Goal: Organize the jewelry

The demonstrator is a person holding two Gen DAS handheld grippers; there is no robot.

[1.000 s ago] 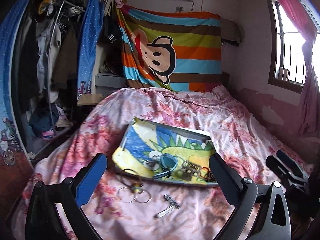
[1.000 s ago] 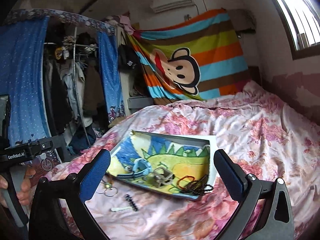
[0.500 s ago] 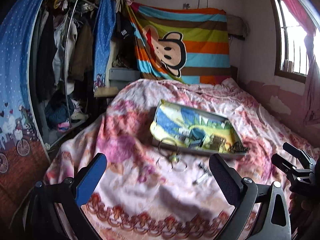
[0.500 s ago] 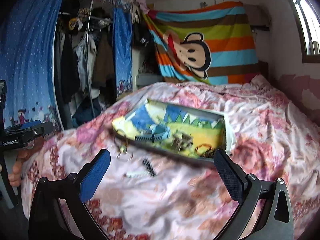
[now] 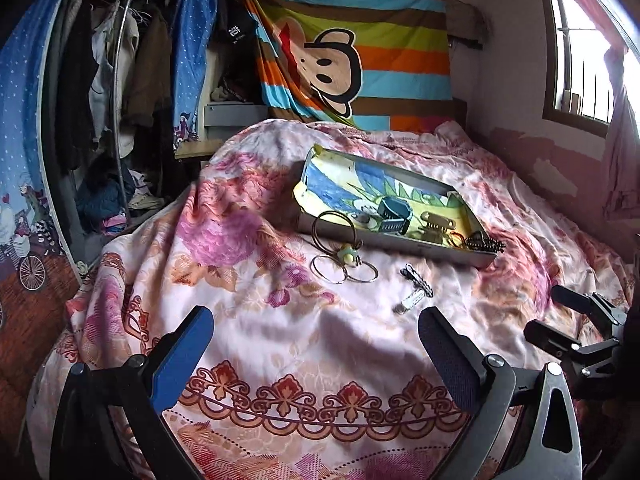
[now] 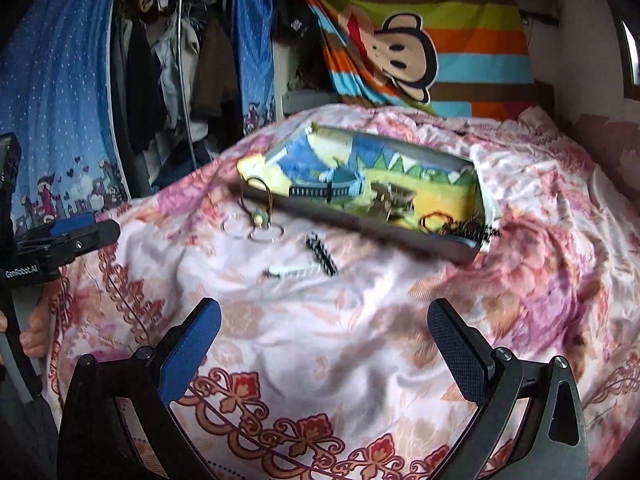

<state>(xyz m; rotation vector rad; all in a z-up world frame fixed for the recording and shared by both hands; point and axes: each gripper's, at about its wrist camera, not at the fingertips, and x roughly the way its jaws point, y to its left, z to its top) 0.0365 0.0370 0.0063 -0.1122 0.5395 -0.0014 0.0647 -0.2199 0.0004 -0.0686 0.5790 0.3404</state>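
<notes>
Moved: both my grippers pulled back from the tray (image 5: 394, 240); bed looks farther.
Left gripper (image 5: 316, 342): spread wide, empty.
Right gripper (image 6: 324, 336): spread wide, empty.
Loose jewelry: ring cluster (image 5: 344, 264), hair clip (image 5: 416, 292) on the quilt (image 5: 248, 320) beside tray.
Advice: approach low, pinch clip lengthwise (fabric snags).

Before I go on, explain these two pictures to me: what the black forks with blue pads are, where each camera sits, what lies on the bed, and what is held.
The forks are two hand-held grippers, one in each of a person's hands. Each picture comes from a camera on one gripper, looking along its fingers. The left gripper and the right gripper are both open and hold nothing. On the floral bedspread lies a shallow tray containing small jewelry. In front of it lie linked rings and a hair clip.
</notes>
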